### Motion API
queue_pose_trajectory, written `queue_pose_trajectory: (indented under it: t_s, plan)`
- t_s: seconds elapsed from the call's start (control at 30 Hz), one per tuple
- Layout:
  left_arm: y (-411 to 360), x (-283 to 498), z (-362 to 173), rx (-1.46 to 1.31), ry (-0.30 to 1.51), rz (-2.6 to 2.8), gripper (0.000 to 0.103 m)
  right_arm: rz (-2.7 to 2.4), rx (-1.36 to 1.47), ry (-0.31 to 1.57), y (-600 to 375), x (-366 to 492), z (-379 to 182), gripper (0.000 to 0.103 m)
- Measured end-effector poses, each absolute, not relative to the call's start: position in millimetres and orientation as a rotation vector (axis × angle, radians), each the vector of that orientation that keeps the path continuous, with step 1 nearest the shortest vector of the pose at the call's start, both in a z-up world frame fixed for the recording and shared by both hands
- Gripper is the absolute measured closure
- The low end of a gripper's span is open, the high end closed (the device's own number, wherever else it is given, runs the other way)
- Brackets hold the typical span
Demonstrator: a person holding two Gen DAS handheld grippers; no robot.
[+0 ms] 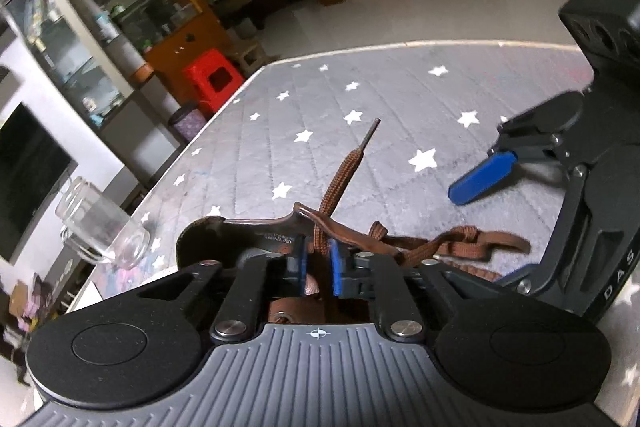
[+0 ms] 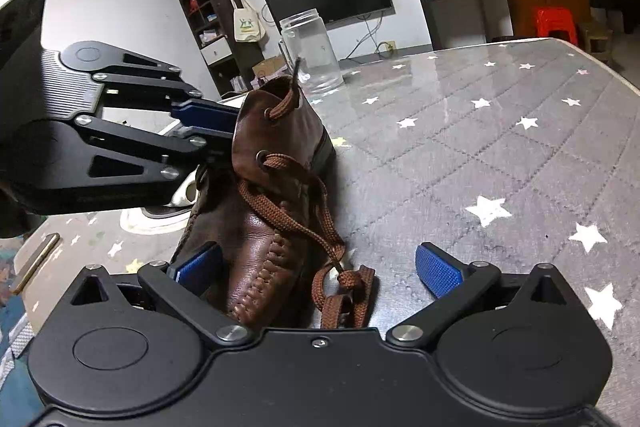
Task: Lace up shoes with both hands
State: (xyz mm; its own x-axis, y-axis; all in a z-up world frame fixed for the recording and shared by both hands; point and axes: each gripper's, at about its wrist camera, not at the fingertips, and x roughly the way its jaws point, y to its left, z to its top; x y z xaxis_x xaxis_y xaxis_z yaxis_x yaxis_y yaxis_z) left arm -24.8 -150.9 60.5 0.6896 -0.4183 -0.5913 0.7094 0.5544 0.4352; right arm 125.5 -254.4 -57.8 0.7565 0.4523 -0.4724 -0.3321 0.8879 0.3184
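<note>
The right wrist view takes in the whole brown leather shoe [image 2: 256, 227] lying on the star-patterned surface [image 2: 500, 155], its stitched toe toward this camera and its ankle collar rising at the far end, so its long axis runs away from the right gripper [image 2: 320, 267]. That gripper's jaws stand wide apart, holding nothing: the left pad sits beside the shoe's toe, the right pad over bare surface, with the knotted loose end of the brown lace [image 2: 344, 283] lying between them. This view also shows the left gripper [image 2: 216, 123] coming in from the left at collar height, its blue pads behind the leather.

The left wrist view shows only the collar edge [image 1: 248, 231] from above, yet shows the grip plainly: the left jaws are nearly closed, pinching the lace. Its free end [image 1: 340, 179] stands up past the pads, tilted right, the aglet pointing away. A clear glass jar [image 1: 100, 227] stands just beyond the shoe.
</note>
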Motion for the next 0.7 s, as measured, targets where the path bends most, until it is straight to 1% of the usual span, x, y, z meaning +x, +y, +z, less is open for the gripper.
queue_pose_trajectory:
  t_s: [0.43, 0.6, 0.7]
  plan:
    - [-113, -58, 79, 0.505, 0.361, -0.471, 0.097, 0.433, 0.229, 0.571, -253, 123, -57, 0.000]
    - [-86, -60, 79, 0.409, 0.426, -0.398, 0.097, 0.430, 0.226, 0.571, -248, 124, -57, 0.000]
    - [-79, -58, 81, 0.389, 0.450, -0.379, 0.093, 0.432, 0.227, 0.572, -252, 124, -57, 0.000]
